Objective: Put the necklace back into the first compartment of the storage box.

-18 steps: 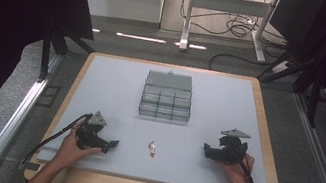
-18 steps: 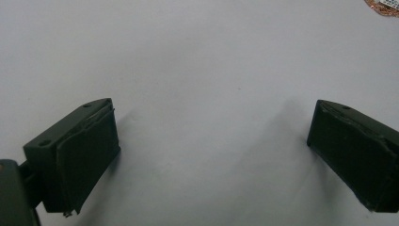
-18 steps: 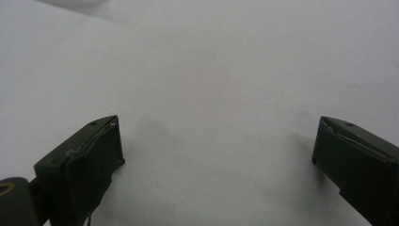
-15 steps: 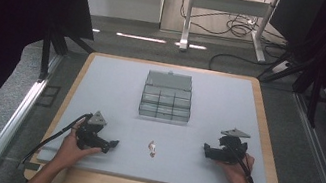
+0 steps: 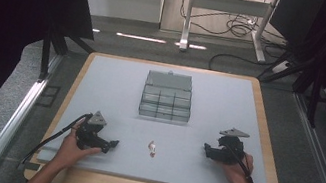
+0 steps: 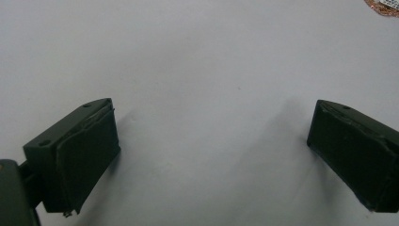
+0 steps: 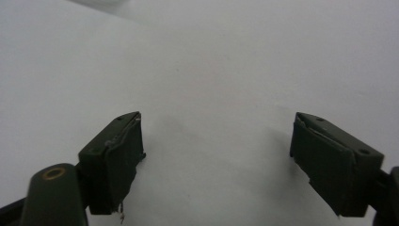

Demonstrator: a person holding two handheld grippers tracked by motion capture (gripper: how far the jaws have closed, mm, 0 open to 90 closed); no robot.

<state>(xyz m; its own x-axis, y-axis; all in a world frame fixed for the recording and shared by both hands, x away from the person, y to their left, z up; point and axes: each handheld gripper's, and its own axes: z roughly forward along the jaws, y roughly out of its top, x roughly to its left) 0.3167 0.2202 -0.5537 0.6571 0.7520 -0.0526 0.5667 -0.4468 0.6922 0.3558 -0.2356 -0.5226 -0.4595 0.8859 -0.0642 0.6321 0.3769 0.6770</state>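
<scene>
High view: my left gripper and right gripper rest gaping, holding nothing, flanking the small object on the table.

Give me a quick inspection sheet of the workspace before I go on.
Surface: grey mat on a wood-edged table.
Job's things: small pale item lying between the claws; clear compartment box farther back, lid open.
Clutter: nothing seen.
Grippers: left claw and right claw both open, holding nothing, low over the mat.
Cables: one trails from each claw; more lie on the floor behind the table.
Surroundings: dark curtains at both sides, desk legs behind.
</scene>
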